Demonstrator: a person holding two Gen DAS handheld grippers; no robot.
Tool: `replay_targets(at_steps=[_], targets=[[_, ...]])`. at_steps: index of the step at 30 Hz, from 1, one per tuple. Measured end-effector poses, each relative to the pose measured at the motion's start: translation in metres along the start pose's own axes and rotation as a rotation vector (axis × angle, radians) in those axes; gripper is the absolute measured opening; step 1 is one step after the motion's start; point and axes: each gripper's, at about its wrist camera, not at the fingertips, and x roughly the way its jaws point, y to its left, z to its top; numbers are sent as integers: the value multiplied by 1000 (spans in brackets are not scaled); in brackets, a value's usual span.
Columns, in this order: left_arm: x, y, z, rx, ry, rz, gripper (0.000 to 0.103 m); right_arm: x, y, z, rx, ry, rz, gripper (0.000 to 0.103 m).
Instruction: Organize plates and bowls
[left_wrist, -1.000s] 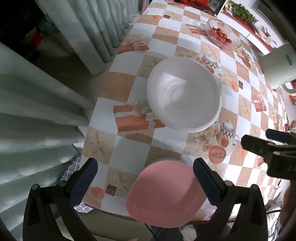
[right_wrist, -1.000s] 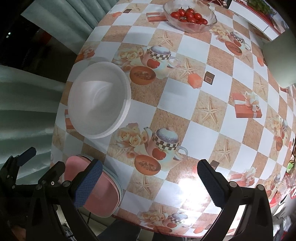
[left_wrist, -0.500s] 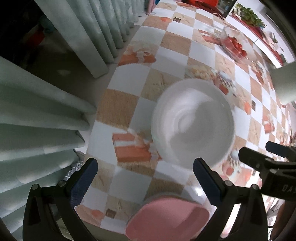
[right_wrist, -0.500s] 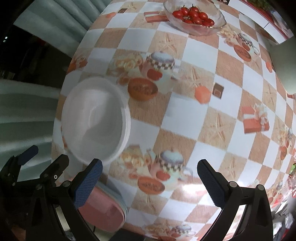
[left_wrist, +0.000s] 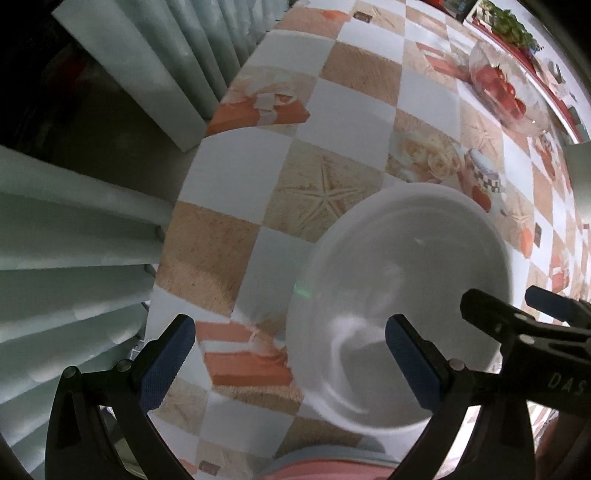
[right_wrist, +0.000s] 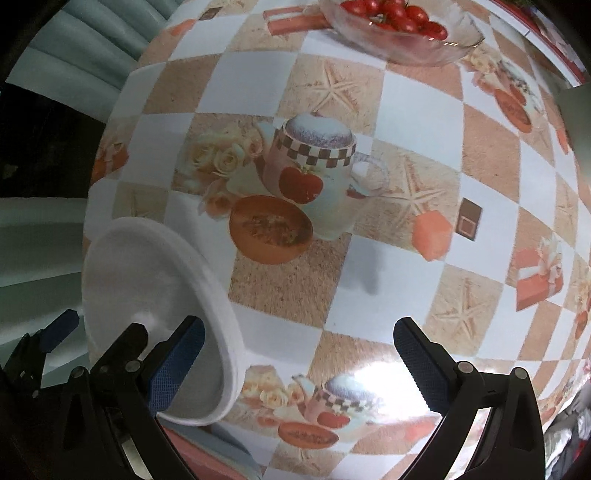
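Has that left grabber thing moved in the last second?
Yes. The left gripper has gone forward over the table: the white bowl, unmoved on the tablecloth, now sits beside its fingers, and the pink plate has nearly dropped from view.

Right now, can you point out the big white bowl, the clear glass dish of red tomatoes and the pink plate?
big white bowl (left_wrist: 406, 266), left wrist view, inner wall.
clear glass dish of red tomatoes (right_wrist: 454, 46), right wrist view, right rim.
pink plate (left_wrist: 325, 470), left wrist view, top surface at the bottom edge.
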Motion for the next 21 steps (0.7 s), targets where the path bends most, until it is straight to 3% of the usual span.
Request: replay_targets(at_steps=[6, 16, 21], targets=[[19, -5, 0, 18, 21, -8, 103, 26, 5, 8, -3, 68, -17, 103], [25, -1, -4, 17, 3, -78, 103, 26, 14, 6, 9, 25, -25, 103], [29, -1, 1, 37, 52, -77, 103, 28, 12, 3, 9, 32, -10, 103]])
